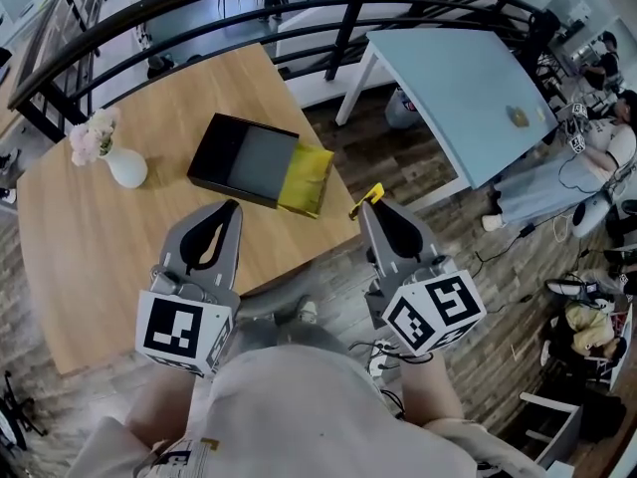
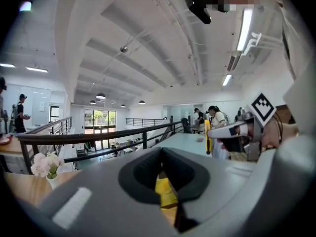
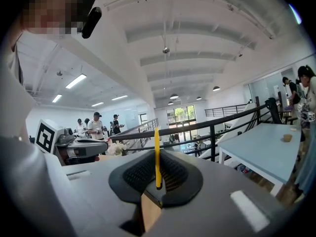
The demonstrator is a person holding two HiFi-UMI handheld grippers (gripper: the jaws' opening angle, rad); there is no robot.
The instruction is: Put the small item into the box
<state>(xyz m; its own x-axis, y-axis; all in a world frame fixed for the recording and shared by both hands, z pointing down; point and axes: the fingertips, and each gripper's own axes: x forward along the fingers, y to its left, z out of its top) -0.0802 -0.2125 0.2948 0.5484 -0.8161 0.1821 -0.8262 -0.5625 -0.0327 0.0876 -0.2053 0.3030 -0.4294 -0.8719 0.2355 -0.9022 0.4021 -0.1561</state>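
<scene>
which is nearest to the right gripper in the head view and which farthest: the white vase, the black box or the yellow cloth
1. yellow cloth: just left of the right gripper, which holds a small yellow item; it lies at the box's right end.
2. black box: further left, beyond the cloth.
3. white vase: far left, past the box.

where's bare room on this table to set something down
Free: wooden table from the vase to the near edge, left of the left gripper; the far corner behind the black box. Crowded: around the box and its yellow flap.
</scene>
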